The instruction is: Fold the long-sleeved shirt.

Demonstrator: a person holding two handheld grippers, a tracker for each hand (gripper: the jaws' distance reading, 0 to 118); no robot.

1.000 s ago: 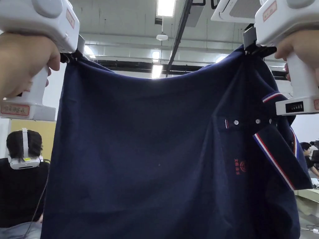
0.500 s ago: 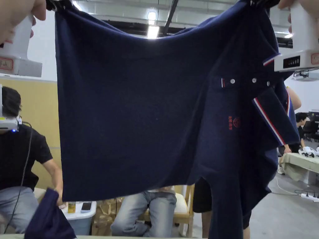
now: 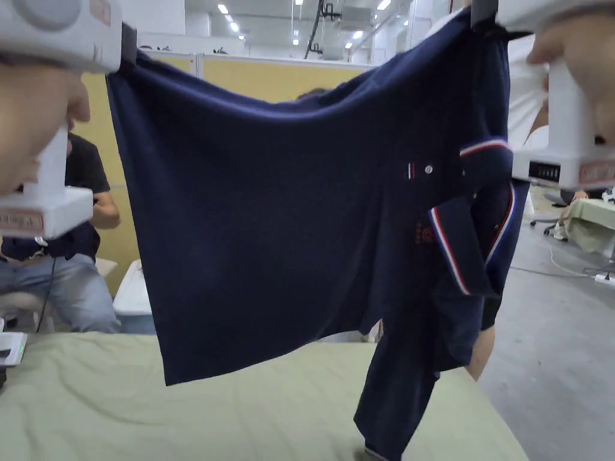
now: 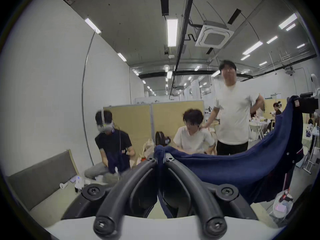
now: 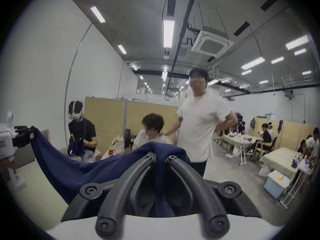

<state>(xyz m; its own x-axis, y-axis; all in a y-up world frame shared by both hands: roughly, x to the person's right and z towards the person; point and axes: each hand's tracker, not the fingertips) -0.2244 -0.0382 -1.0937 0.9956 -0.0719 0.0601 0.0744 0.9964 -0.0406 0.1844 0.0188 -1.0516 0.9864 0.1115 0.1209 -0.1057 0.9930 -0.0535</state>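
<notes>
A navy long-sleeved polo shirt (image 3: pixel 270 210) hangs sideways in the air, stretched between both grippers. My left gripper (image 3: pixel 126 51) is shut on one edge of it at the upper left; its own view has the jaws pressed on a bunch of navy fabric (image 4: pixel 160 157). My right gripper (image 3: pixel 483 12) is shut on the other end at the upper right, jaws closed on the cloth (image 5: pixel 160 154). The striped collar (image 3: pixel 474 240) flops at the right. One sleeve (image 3: pixel 396 390) dangles toward the green-covered table (image 3: pixel 180 408); whether its cuff touches I cannot tell.
Beyond the table sit a person in black (image 3: pixel 78 240) and a person in a white top (image 4: pixel 192 138), with another person standing (image 4: pixel 233 119). A white bin (image 3: pixel 132 294) stands by yellow partitions (image 3: pixel 288 78). Grey floor (image 3: pixel 558 336) lies to the right.
The head view has tilted down, so the green table now shows below. The shirt still hangs between both shut grippers, and its lower sleeve now reaches down to the table's level.
</notes>
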